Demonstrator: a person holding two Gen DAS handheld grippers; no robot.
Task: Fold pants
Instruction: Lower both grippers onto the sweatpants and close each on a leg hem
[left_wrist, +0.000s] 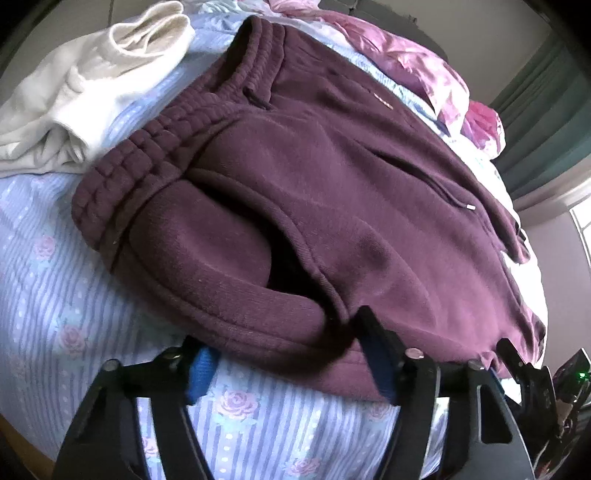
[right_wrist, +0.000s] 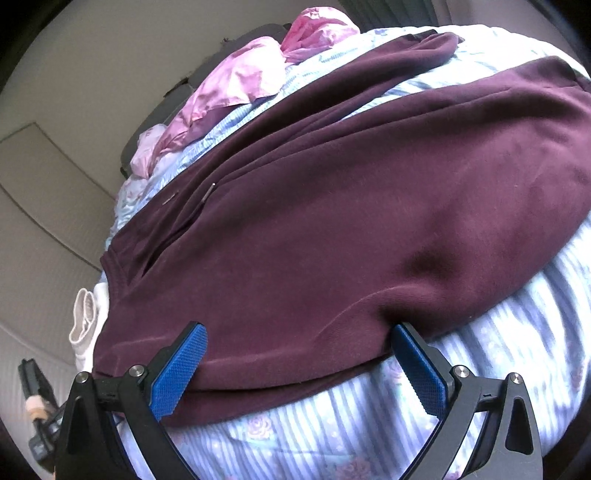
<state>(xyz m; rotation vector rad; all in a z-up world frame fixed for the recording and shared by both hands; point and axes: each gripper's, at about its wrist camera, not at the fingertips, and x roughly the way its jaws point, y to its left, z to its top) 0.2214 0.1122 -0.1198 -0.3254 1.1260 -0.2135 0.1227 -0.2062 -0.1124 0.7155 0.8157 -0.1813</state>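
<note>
Nearest the left wrist camera, the left tool stands partly open with the near hem fold of the maroon sweatpants between its blue pads, though whether they press the cloth cannot be told. At the near edge in the right wrist view, the right tool is spread wide with the pants' edge lying between its fingers, not pinched. Beyond, the pants lie spread across the striped floral bedsheet, with a cream garment at far left and a pink quilt crumpled farthest back.
</note>
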